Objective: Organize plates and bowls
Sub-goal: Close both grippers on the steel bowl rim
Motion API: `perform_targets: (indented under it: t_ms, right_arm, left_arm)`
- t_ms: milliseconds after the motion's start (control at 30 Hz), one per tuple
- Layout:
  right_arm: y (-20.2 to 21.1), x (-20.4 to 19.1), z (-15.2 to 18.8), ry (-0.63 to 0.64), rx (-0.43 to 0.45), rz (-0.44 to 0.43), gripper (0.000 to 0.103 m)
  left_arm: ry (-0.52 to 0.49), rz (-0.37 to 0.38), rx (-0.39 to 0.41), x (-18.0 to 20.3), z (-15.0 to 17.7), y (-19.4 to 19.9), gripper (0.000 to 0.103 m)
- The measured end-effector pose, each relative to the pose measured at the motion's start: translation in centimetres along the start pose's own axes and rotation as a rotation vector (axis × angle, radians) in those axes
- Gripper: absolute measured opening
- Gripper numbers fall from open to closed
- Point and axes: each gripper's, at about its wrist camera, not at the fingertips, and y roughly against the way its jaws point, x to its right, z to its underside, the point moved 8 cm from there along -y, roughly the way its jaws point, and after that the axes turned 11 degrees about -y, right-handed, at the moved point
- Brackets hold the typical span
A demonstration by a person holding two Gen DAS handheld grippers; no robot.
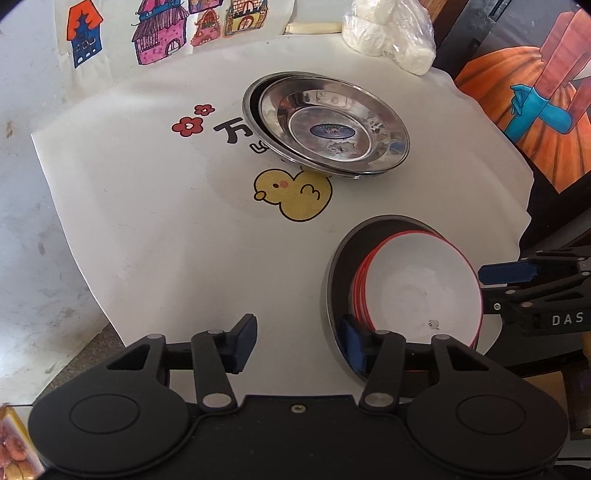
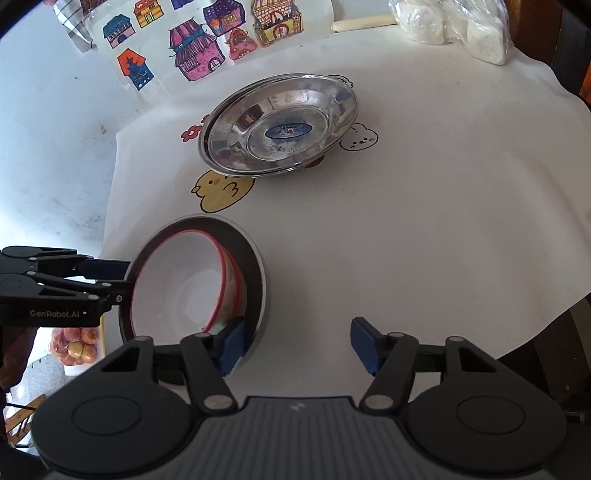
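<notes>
A black bowl (image 1: pixel 332 273) (image 2: pixel 255 269) sits near the table's front edge and holds a few nested white bowls with red rims (image 1: pixel 421 284) (image 2: pixel 177 280). My left gripper (image 1: pixel 299 345) straddles the black bowl's left wall, one pad inside and the other out on the mat, well apart from the wall; it is open. My right gripper (image 2: pixel 297 345) straddles the opposite wall the same way, left pad inside, right pad far outside; it is open too. Each wrist view shows the other gripper's fingers (image 1: pixel 506 271) (image 2: pixel 107 269) at the bowl's rim. Two stacked steel plates (image 1: pixel 328 125) (image 2: pixel 280 125) lie farther back.
A white mat printed with a yellow duck (image 1: pixel 291 192) covers the table. At the back lie a sheet of coloured house drawings (image 1: pixel 159 37) and a plastic bag of white lumps (image 1: pixel 388 33). A pumpkin picture (image 1: pixel 535 110) stands right. A bag of fruit (image 2: pixel 75 343) sits below the table's left edge.
</notes>
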Motion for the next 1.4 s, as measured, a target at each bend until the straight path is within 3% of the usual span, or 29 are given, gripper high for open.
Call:
perform_targets:
  t_ms: [200, 367, 733, 1200, 1400]
  right_arm:
    - [-0.5, -0.3, -0.1, -0.01, -0.007, 0.003, 0.057]
    - [-0.6, -0.8, -0.1, 0.002, -0.011, 0.005, 0.045]
    - [-1.3, -1.1, -0.2, -0.017, -0.042, -0.03, 0.034]
    - [-1.5, -0.9, 0.0, -0.084, -0.071, -0.025, 0.034]
    - [-1.6, -1.5, 0.1, -0.104, -0.082, -0.054, 0.015]
  left_arm:
    - [0.008, 0.01, 0.007, 0.0, 0.0, 0.0, 0.048]
    - [0.007, 0.004, 0.011, 0.2, -0.1, 0.0, 0.045]
    - [0.013, -0.016, 0.013, 0.5, -0.3, -0.4, 0.034]
    - [0.021, -0.015, 0.016, 0.8, -0.6, -0.5, 0.028]
    - [0.014, -0.014, 0.017, 1.1, -0.8, -0.6, 0.022]
